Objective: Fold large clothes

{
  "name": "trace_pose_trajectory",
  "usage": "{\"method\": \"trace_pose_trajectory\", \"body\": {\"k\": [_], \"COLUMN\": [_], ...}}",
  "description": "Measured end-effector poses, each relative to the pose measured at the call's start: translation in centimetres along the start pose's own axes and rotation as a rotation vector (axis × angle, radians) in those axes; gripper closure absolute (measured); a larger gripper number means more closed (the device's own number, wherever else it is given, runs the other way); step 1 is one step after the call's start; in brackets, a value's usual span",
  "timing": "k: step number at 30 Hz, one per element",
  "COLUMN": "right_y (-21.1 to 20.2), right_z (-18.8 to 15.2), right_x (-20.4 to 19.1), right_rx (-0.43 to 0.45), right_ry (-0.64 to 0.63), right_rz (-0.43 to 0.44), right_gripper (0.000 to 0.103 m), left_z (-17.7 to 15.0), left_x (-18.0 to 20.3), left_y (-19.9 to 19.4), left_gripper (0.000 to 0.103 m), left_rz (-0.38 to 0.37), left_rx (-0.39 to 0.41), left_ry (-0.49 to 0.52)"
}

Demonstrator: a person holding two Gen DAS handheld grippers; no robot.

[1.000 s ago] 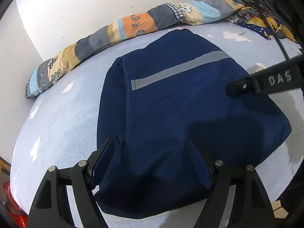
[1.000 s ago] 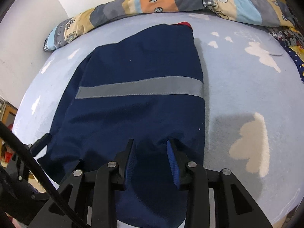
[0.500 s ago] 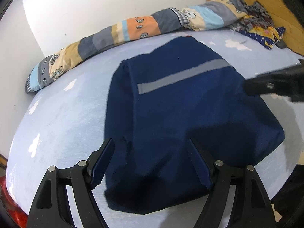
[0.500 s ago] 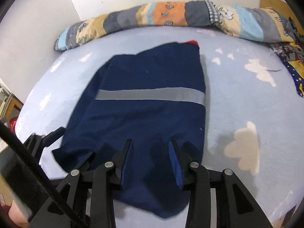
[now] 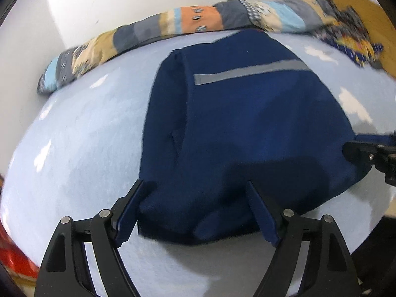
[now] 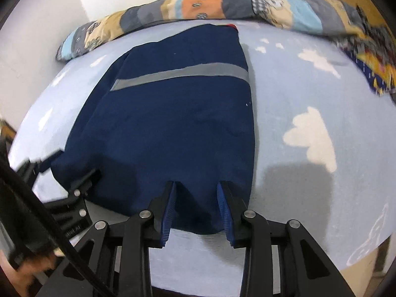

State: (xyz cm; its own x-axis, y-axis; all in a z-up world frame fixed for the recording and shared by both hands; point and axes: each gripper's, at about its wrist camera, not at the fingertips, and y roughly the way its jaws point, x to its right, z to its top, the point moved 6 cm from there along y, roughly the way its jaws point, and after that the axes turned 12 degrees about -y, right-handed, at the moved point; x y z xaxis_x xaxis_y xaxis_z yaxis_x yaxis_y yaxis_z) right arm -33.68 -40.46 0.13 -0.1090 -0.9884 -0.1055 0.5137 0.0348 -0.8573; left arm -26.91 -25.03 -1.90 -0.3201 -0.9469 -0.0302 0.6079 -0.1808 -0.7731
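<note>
- Pale blue cloud-print bed (image 6: pixel 309 94), patchwork quilt (image 6: pixel 198 5) along the far wall
- Navy garment (image 6: pixel 173 123) lies flat
- Left gripper (image 5: pixel 195 198) spread wide at its near hem
- Right gripper (image 6: pixel 196 195) parted, fingers astride the near edge

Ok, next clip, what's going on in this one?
A person with a handheld gripper in each hand is folding a navy blue garment with a grey reflective stripe on a pale blue cloud-print bed sheet. Both grippers sit at the garment's near hem: the left gripper is spread wide, the right gripper narrower, neither clamped on the cloth. The sides already look folded in. A patchwork quilt roll lies along the wall.
</note>
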Motion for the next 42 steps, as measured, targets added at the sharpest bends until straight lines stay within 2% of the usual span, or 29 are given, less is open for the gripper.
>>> {"method": "trace_pose_trajectory", "body": {"k": [4, 8, 10, 12, 14, 15, 16, 17, 20, 23, 25, 28, 31, 37, 40, 42], "right_y": [-4.1, -7.8, -9.9, -11.7, -13.8, -14.4, -15.3, -16.1, -17.0, -16.6, -15.8, -14.6, -13.8, -13.9, -14.2, -14.4], "right_z": [-1.3, -4.5, -6.6, -8.4, -10.7, -11.3, -12.4, -13.3, -14.6, -14.1, -13.9, -14.1, -14.2, -14.3, -14.1, -14.1], "right_x": [0.5, -0.6, -1.3, -1.8, -2.9, -3.2, -3.8, -4.5, -6.5, -7.4, -7.1, -6.1, -4.9, -4.9, -5.1, -5.2], "right_rx": [0.120, 0.189, 0.233, 0.275, 0.329, 0.349, 0.387, 0.416, 0.455, 0.439, 0.407, 0.351, 0.313, 0.317, 0.333, 0.342], "right_ry": [0.111, 0.060, 0.034, 0.022, -0.012, -0.014, -0.016, -0.031, -0.088, -0.135, -0.117, -0.056, -0.008, 0.020, 0.006, 0.001], "right_rz": [0.098, 0.040, 0.010, -0.020, -0.056, -0.062, -0.074, -0.086, -0.152, -0.215, -0.202, -0.170, -0.177, -0.153, -0.163, -0.164], "right_gripper": [0.063, 0.053, 0.037, 0.032, 0.026, 0.020, 0.011, 0.008, 0.004, 0.003, 0.002, 0.002, 0.002, 0.002, 0.002, 0.002], "left_z": [-1.1, -2.8, -3.7, -5.4, -6.6, -7.6, -8.5, -9.2, -10.0, -9.7, -9.7, -10.0, -10.0, -9.6, -9.3, -9.0], "left_x": [-2.0, -3.2, -3.3, -3.9, -4.4, -4.8, -5.0, -5.0, -4.2, -3.3, -3.2, -3.4, -3.4, -2.7, -2.9, -2.5], "left_y": [-3.6, -8.5, -10.7, -14.1, -16.3, -17.7, -18.7, -19.4, -19.8, -18.6, -17.3, -16.5, -16.8, -18.4, -18.6, -18.6], "left_gripper": [0.022, 0.021, 0.017, 0.007, 0.004, 0.000, 0.000, 0.000, 0.000, 0.000, 0.000, 0.000, 0.000, 0.000, 0.000, 0.000], "left_rz": [-0.078, -0.108, -0.118, -0.116, -0.118, -0.118, -0.129, -0.140, -0.147, -0.042, -0.012, 0.001, 0.007, -0.001, 0.037, 0.034], "left_rx": [0.018, 0.118, 0.169, 0.254, 0.316, 0.353, 0.383, 0.397, 0.383, 0.329, 0.256, 0.211, 0.218, 0.307, 0.315, 0.276], "left_ry": [-0.144, -0.181, -0.170, -0.162, -0.173, -0.186, -0.195, -0.206, -0.188, -0.159, -0.158, -0.195, -0.205, -0.204, -0.220, -0.166]}}
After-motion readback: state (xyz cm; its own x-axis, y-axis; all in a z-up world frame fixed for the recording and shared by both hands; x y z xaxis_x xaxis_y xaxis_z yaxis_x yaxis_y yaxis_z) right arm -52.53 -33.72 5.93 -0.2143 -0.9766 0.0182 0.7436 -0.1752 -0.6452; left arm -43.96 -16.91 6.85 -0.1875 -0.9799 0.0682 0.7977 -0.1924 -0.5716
